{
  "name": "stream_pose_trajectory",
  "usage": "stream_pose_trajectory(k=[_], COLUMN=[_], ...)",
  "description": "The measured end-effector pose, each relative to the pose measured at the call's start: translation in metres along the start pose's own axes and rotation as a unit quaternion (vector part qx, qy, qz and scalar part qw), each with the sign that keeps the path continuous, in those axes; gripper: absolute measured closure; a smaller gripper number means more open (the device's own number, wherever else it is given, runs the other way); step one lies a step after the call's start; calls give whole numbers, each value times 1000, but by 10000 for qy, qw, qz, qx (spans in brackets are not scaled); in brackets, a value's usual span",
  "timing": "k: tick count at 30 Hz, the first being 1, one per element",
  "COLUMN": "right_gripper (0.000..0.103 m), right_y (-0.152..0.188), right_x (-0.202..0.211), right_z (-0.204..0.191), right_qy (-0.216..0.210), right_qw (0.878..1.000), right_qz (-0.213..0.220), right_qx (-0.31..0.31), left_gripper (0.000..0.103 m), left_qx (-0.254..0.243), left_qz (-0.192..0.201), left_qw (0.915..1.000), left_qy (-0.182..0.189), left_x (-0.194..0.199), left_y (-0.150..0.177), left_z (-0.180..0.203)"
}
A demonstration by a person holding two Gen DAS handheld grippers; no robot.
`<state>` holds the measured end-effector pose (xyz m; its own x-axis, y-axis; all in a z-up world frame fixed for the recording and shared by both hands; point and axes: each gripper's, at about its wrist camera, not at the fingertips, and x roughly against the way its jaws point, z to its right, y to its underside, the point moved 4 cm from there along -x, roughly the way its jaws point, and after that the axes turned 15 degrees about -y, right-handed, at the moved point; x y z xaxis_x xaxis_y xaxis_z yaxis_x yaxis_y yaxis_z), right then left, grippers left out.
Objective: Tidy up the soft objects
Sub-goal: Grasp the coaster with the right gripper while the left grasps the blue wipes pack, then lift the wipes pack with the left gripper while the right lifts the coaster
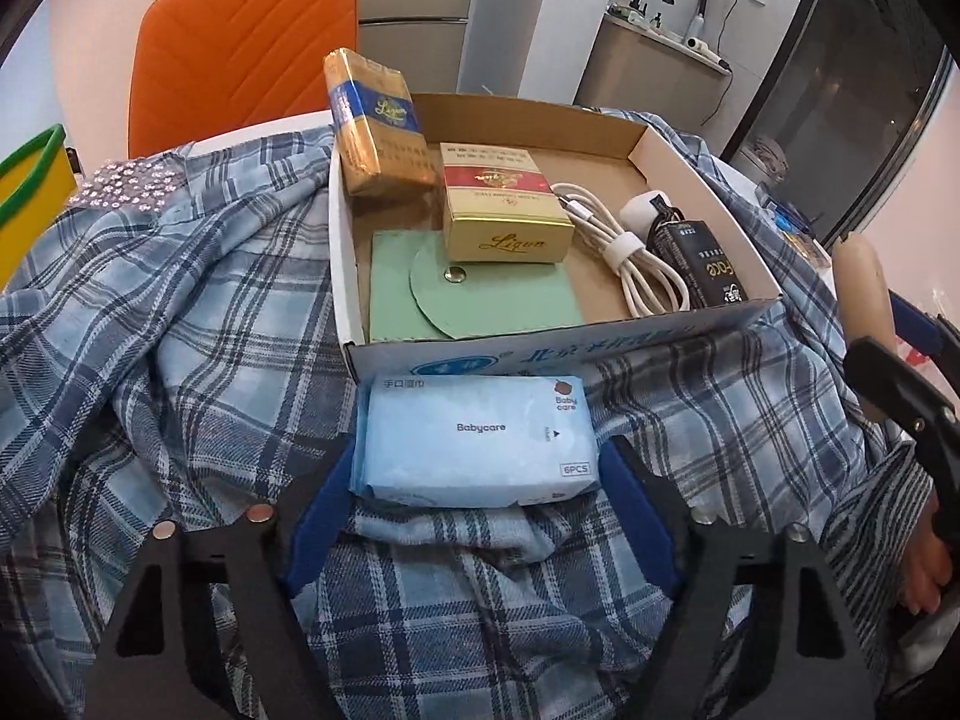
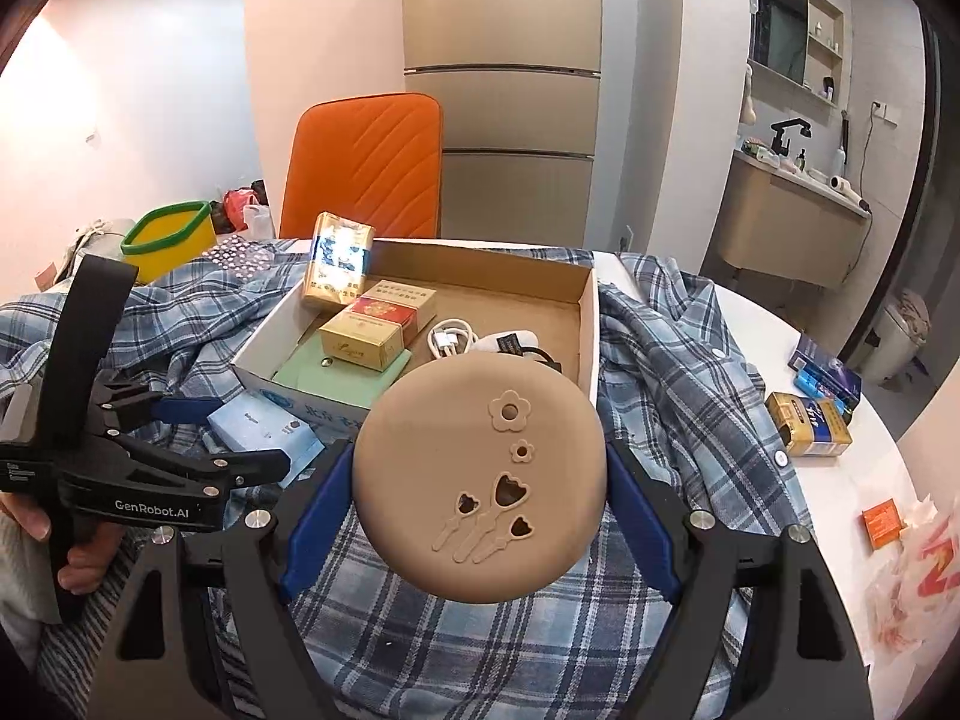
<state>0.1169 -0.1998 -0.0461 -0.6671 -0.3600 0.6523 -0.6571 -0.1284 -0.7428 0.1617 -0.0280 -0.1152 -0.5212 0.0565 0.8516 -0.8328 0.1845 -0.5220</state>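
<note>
Left gripper (image 1: 477,489): fingers straddle the wipes pack (image 1: 477,441) on the plaid shirt (image 1: 180,300), contact unclear (box (image 1: 540,354) at twelve o'clock). Right gripper (image 2: 480,504): clamped on tan disc (image 2: 480,480).

On the pale blue wipes pack (image 1: 477,441) we read "Babycare" across the middle, "Baby care" again in small print at its upper right corner, "6PCS" in a box at the lower right, and a line of Chinese characters along the top edge (too small for us to spell out). The gold cigarette box (image 1: 503,207) lying in the cardboard box (image 1: 690,336) shows "Liqun" in script on its end, and the upright blue-and-gold pack (image 1: 375,120) carries the same word. The cardboard box's front wall bears blue Chinese print, only partly visible. The left gripper (image 2: 252,441) reads "GenRobot.AI" on its side.
</note>
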Motion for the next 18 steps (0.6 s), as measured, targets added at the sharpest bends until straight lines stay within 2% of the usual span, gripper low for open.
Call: stream_pose_trajectory(k=[5, 18], right_gripper=[20, 20], right_y=[-1, -7], right_x=[3, 17], right_z=[1, -1], right_qy=[32, 71], right_qw=[10000, 9995], right_qz=[51, 307], right_qx=[-2, 0], left_gripper=[30, 31], left_qx=[-72, 107], left_qz=[210, 967], left_qw=[9997, 9952], left_qy=[-101, -103], left_x=[10, 77], left_y=[0, 5], left_z=[3, 3])
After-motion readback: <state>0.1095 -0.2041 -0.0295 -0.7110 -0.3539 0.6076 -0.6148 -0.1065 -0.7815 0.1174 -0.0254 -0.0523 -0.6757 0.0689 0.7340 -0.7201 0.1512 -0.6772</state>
